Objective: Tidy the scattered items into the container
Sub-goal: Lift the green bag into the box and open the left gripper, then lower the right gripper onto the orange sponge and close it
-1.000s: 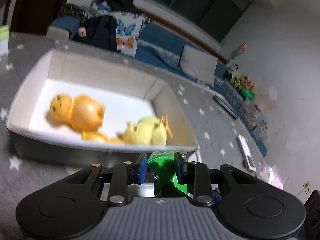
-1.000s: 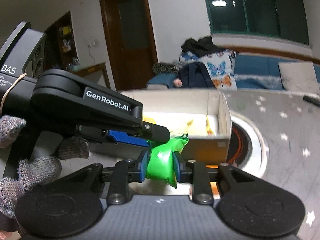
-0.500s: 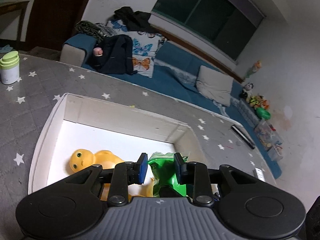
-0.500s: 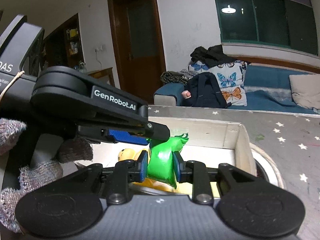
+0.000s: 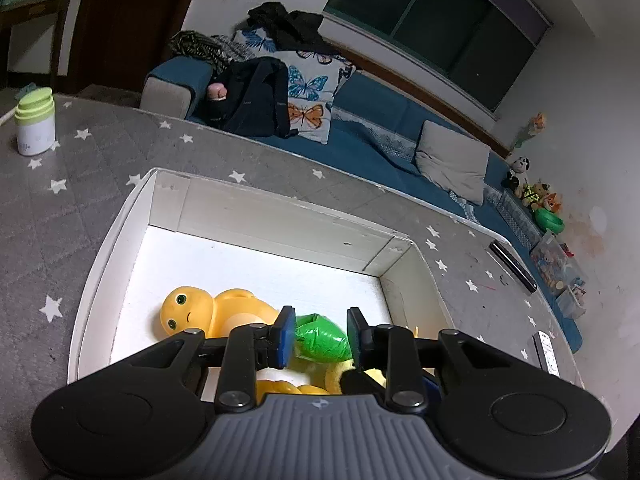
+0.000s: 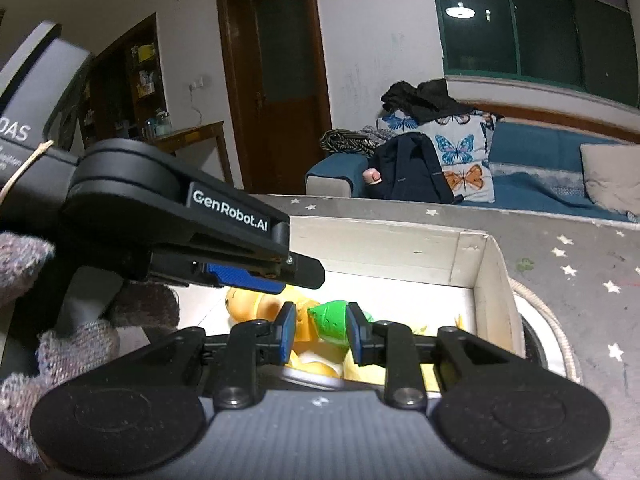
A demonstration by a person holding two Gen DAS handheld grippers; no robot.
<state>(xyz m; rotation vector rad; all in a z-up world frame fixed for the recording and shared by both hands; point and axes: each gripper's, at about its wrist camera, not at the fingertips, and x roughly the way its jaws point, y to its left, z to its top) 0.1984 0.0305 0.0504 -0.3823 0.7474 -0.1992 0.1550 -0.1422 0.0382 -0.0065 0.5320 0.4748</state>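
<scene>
Green toy (image 5: 320,340) (loose) between left gripper (image 5: 320,336) pads

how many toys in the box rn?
3 visible in the white box: orange doll at left, green toy between the open left gripper fingers, yellow toy underneath. Gripper body may hide more.

The left wrist camera looks steeply down from close above the white box (image 5: 276,220), facing the blue sofa (image 5: 360,148). The right wrist camera sits lower beside it, looking more level across the same box (image 6: 400,240), sofa (image 6: 532,184) and butterfly cushion (image 6: 460,160).
</scene>
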